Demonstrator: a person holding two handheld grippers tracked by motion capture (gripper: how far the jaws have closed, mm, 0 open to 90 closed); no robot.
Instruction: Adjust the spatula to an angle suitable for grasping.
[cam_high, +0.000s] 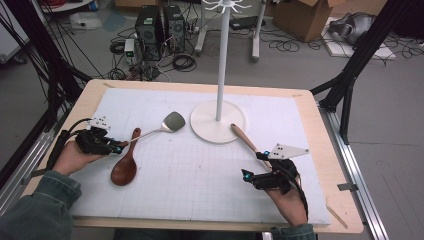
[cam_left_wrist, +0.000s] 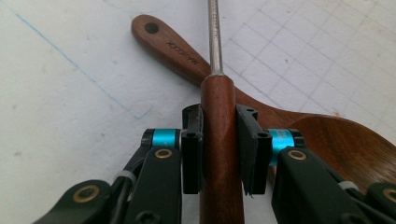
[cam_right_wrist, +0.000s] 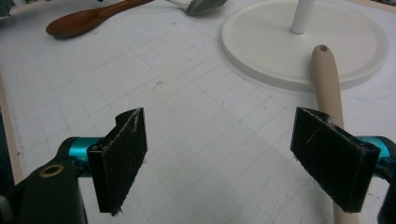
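Forearms enter high view; left gripper (cam_high: 119, 145) holds the metal spatula (cam_high: 172, 121) beside the wooden spoon (cam_high: 125, 169). Left gripper view: pads clamp its reddish wooden handle. Right gripper view: right gripper (cam_right_wrist: 233, 151) wide open, pale handle (cam_right_wrist: 327, 79) behind one jaw.

Pale handle (cam_right_wrist: 327, 84) beside wide-apart jaws

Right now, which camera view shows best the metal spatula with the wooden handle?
The high view: the whole metal spatula lies there from blade to handle, its handle in the left claw. The left gripper view gives just its handle and shaft close up. The right gripper view catches its blade at the top edge.
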